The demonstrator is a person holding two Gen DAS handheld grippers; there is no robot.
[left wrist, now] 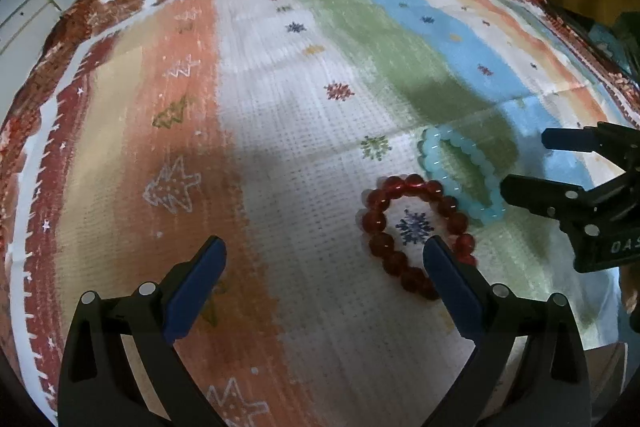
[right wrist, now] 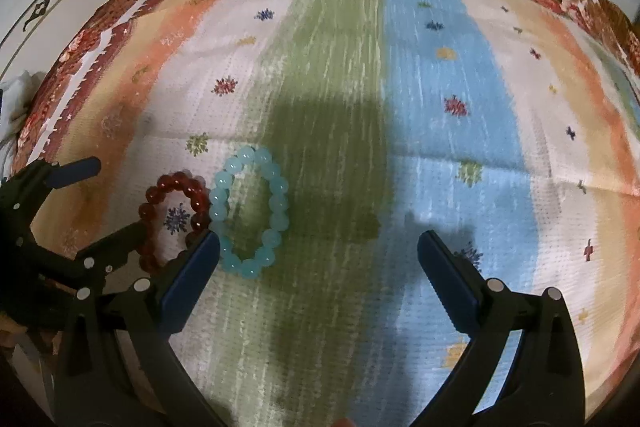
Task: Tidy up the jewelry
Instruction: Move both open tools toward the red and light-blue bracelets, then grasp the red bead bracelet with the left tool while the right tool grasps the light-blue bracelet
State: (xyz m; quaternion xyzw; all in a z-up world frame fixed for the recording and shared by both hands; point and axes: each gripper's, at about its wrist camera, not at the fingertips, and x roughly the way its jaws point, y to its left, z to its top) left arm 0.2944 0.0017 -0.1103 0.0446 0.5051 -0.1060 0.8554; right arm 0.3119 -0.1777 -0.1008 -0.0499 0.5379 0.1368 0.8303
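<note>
Red bead bracelet [left wrist: 416, 235] partly hidden behind left gripper [left wrist: 324, 259], blue bead bracelet [right wrist: 252, 215] beside it, right gripper [right wrist: 318, 247] also spread wide, both empty

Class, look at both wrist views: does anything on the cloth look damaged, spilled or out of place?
Nothing stands out. The red bracelet and the blue bracelet lie flat side by side, touching, both strings unbroken. Left gripper and right gripper are open, holding nothing.
</note>
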